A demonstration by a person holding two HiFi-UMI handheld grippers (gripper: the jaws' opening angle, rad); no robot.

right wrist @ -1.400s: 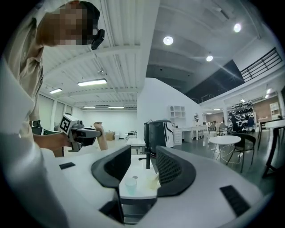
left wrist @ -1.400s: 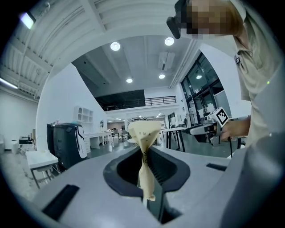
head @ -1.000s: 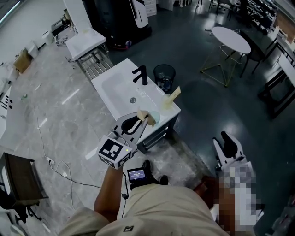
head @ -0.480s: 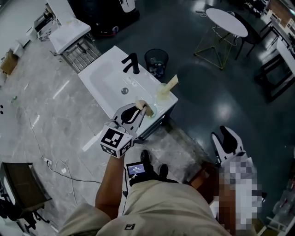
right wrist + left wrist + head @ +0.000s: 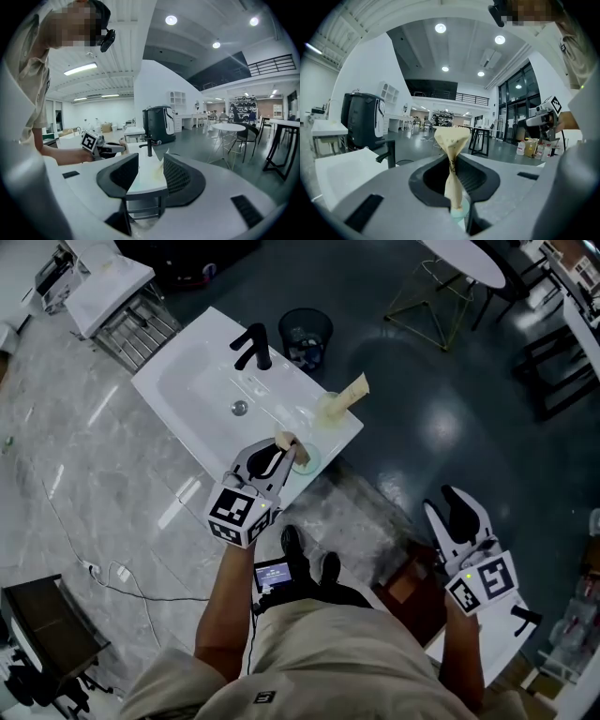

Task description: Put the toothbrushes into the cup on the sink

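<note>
The left gripper [image 5: 281, 454] is clamped on a paper-wrapped toothbrush [image 5: 451, 145]. Its jaws are drawn in close on the twisted lower part of the wrapper, and the wider top end stands up above them. In the head view this gripper hangs over the front edge of the white sink [image 5: 187, 390], near the front right corner. A pale round object [image 5: 307, 460] sits just beneath its tip (whether this is a second cup or a dish I cannot tell).

The cup [image 5: 325, 412] stands on the sink's right rim, a little beyond the left gripper and apart from it. A second wrapped toothbrush [image 5: 356, 388] is already in it, leaning out to the right. The black faucet [image 5: 251, 345] rises at the back of the basin, with the drain [image 5: 240, 408] in front of it.

The right gripper [image 5: 452, 512] is held low at the person's right side, well away from the sink and over the dark floor. Its jaws stand apart with nothing between them; its own view shows only the sink's end through the gap.

A black mesh waste bin [image 5: 306, 332] stands behind the sink.
</note>
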